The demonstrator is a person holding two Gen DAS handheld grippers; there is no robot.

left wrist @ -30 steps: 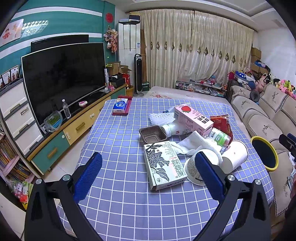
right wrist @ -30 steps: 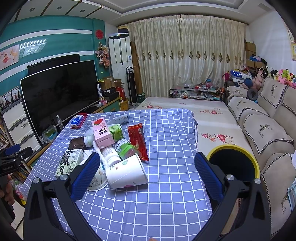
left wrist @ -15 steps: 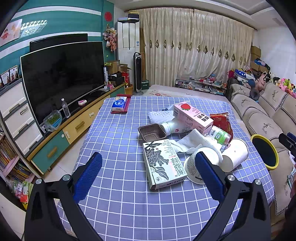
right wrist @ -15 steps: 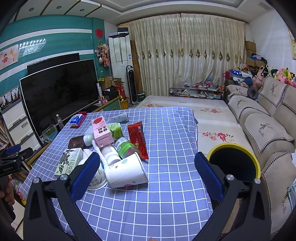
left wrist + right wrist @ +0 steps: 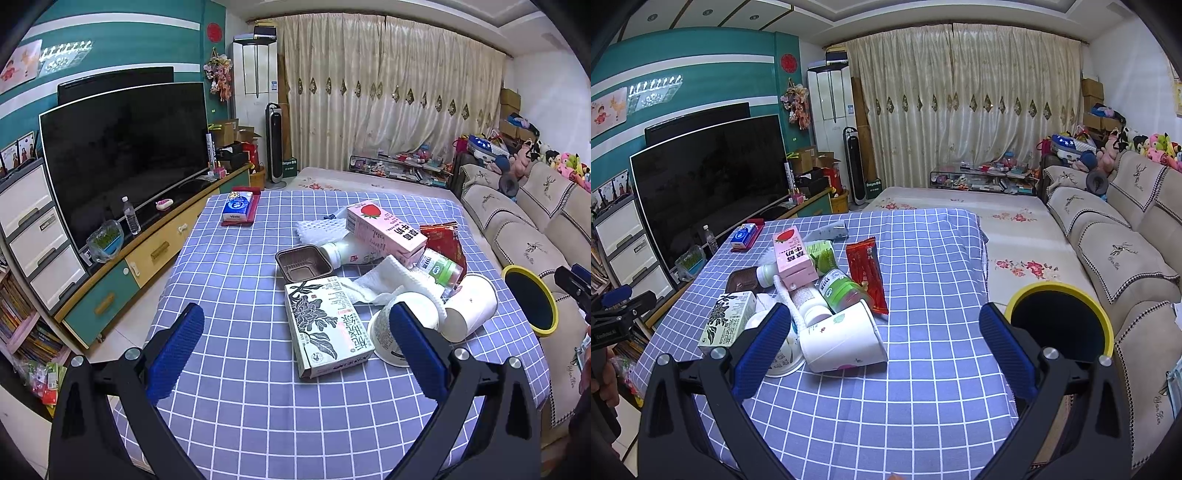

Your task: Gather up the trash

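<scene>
A heap of trash lies on the blue checked table (image 5: 236,280): a flower-print carton (image 5: 325,328), a pink strawberry milk carton (image 5: 384,229), a brown plastic tray (image 5: 302,263), white paper cups (image 5: 469,306), a green-capped bottle (image 5: 439,266) and a red wrapper (image 5: 441,242). My left gripper (image 5: 295,350) hovers open over the near table, its right finger just in front of a paper cup. My right gripper (image 5: 884,349) is open above the table's right side; a lying paper cup (image 5: 842,339) sits near its left finger. The yellow-rimmed black bin (image 5: 1060,325) stands beside the table.
A tissue pack (image 5: 238,208) on a red holder sits at the table's far left corner. A TV (image 5: 122,155) on a low cabinet runs along the left. A sofa (image 5: 1115,254) lines the right. A floral mat (image 5: 1008,229) covers the floor beyond.
Both grippers have barely moved; the left view has shifted slightly toward the trash pile. Both stay open.
</scene>
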